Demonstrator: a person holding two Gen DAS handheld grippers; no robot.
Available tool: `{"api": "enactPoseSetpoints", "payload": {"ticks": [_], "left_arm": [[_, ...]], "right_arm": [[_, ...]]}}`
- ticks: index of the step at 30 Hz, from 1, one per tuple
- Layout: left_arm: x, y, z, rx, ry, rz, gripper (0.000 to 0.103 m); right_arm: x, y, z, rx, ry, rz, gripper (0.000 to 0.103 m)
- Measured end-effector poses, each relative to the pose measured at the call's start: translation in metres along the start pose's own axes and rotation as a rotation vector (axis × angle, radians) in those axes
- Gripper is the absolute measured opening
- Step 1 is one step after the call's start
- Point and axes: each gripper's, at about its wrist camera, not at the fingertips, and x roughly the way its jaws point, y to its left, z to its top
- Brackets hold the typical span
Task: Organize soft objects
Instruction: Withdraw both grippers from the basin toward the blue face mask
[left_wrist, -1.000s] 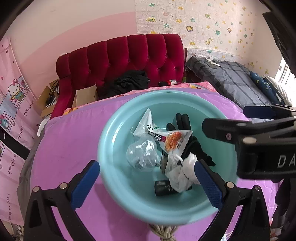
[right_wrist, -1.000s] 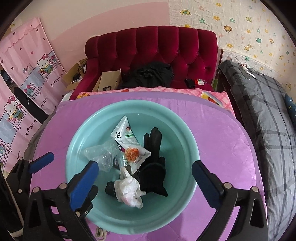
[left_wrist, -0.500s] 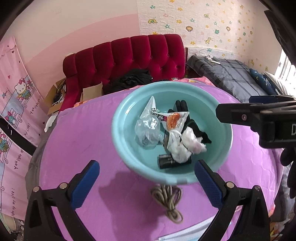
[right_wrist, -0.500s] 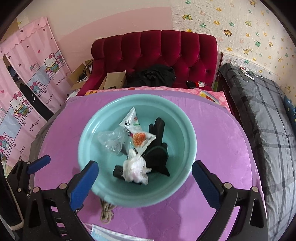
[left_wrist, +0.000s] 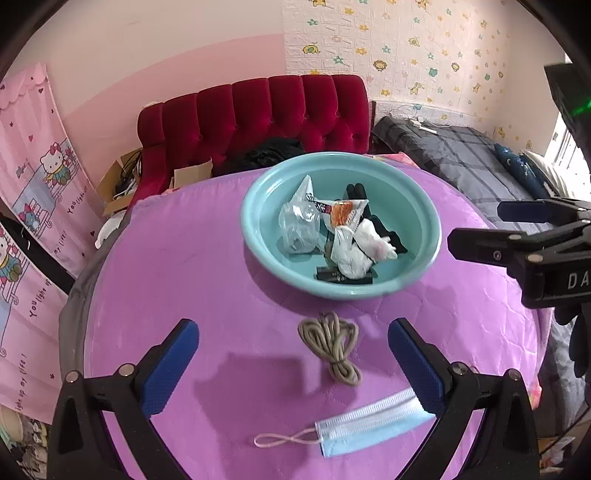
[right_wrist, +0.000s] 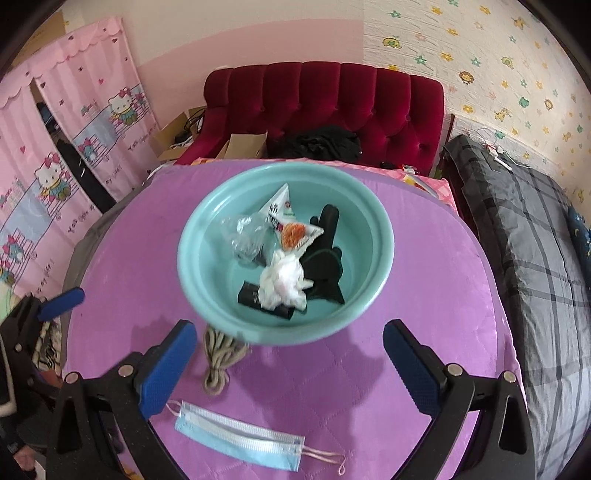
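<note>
A teal basin (left_wrist: 424, 218) sits on a purple quilted cover (left_wrist: 184, 280), toward 12 o'clock in both wrist views. Inside it lie 5 soft things bunched together: a clear crumpled bag (left_wrist: 299, 227) at 9 o'clock, a snack packet (left_wrist: 341, 212) with an orange print beside it, a black glove (right_wrist: 325, 254) at 3 o'clock, a white crumpled bag (left_wrist: 356, 249) at the centre resting partly on the glove, and a small dark packet (right_wrist: 251, 295) under it at 6 o'clock; its label is too blurred to read.

Outside the basin, a coil of beige rope (left_wrist: 332, 341) lies on the cover just beside the rim at 6 o'clock. In the right wrist view the basin's near edge hides part of the coil. A blue face mask (right_wrist: 240, 441) lies flat nearer the cameras, apart from the rope, its ear loops trailing.

The left gripper (left_wrist: 291, 363) has its blue pads spread wide with nothing between them; the rope lies beyond the gap. The right gripper (right_wrist: 288, 365) is likewise spread wide and empty, facing the basin's near rim.

A red tufted sofa (right_wrist: 332, 99) stands behind at 12 o'clock.
</note>
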Motion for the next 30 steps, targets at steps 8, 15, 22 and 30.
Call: {"api": "enactPoseSetpoints", "payload": {"ticks": [8,15,22,30], "left_arm": [[-0.021,-0.001,-0.028,0.008,-0.018,0.006,0.103],[-0.029,-0.002,-0.058,-0.012,-0.015,0.013,0.103],[-0.028,-0.004,-0.087,-0.017,0.008,0.012,0.103],[-0.019,-0.012,-0.110,-0.011,0.049,0.001,0.103]], "right_arm": [[-0.011,0.009,-0.031,-0.025,0.001,0.006,0.103],[-0.017,0.014,-0.058,-0.036,-0.008,0.003,0.103],[-0.011,0.019,-0.089,-0.049,0.005,0.026,0.103],[0.002,0.026,-0.123,-0.082,0.020,0.036,0.103]]}}
